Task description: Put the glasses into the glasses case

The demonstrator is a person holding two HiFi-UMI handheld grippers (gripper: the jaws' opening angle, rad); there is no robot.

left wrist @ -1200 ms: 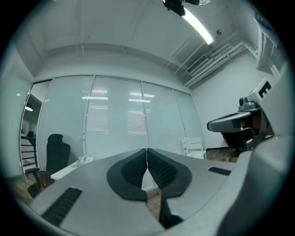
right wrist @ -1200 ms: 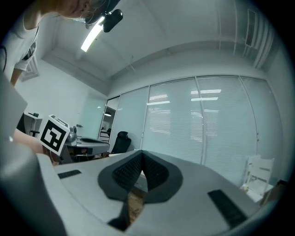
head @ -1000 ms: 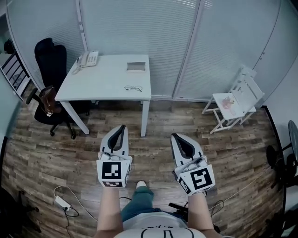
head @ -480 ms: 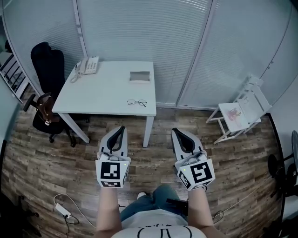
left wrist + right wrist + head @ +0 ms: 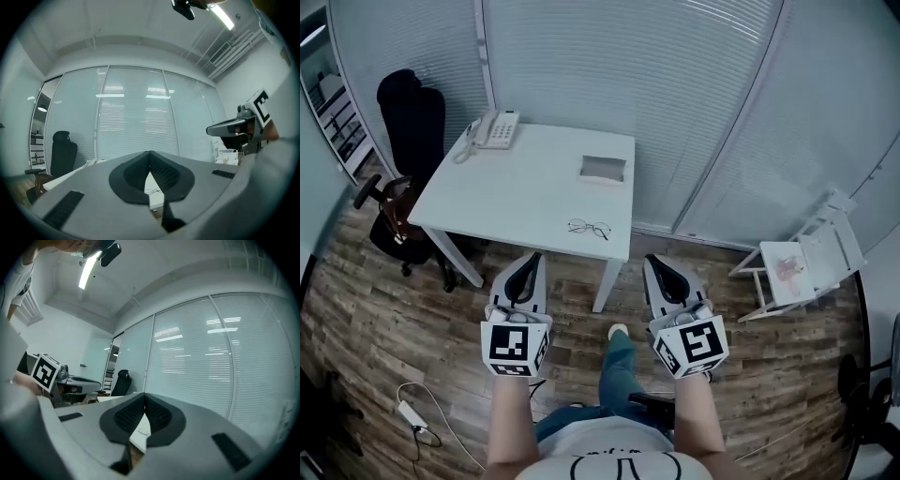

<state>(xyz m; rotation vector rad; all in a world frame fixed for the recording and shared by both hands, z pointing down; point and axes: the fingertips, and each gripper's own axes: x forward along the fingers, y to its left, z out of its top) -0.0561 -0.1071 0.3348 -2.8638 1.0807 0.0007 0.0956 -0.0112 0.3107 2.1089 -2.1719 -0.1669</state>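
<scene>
Office room. Glass partition walls with shut blinds, a white desk bearing a desk phone, a black swivel chair alongside. Wood-look floor, ceiling strip light.

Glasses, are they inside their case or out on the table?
Out. The glasses lie on the white table, near its front edge, apart from the grey case farther back.

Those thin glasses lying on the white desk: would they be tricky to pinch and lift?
The glasses look thin-wired, so they are probably light and easily bent. They lie low on the smooth table, so they may slide when nudged rather than lift cleanly.
</scene>
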